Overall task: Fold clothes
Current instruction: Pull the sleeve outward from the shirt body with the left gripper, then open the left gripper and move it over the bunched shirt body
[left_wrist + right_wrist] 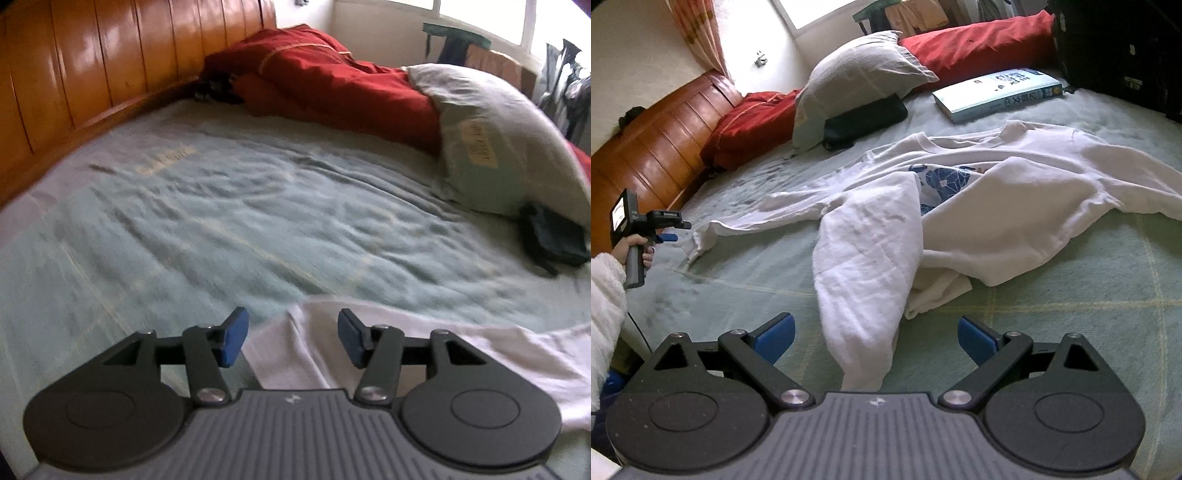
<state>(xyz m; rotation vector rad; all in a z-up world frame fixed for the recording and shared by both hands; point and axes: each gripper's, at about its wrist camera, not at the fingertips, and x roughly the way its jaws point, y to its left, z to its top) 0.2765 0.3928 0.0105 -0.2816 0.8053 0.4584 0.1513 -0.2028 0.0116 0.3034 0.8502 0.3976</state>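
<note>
A white long-sleeved shirt (1034,192) with a blue print (945,181) lies rumpled on the pale green bedspread (1089,302). One sleeve (864,251) is folded across toward me. My right gripper (875,332) stands open above that sleeve's end, its blue pads well clear of the cloth on both sides. My left gripper (291,339) is open too, and hovers over the edge of the white shirt (443,354), with nothing pinched between its pads. In the right wrist view the left gripper (670,236) shows at the far left, held by a hand near the other sleeve's cuff.
A grey pillow (860,74) and a red quilt (750,122) lie near the wooden headboard (657,147). A dark pouch (864,122) sits under the pillow. A book (997,92) and a black bag (1119,48) lie beyond the shirt.
</note>
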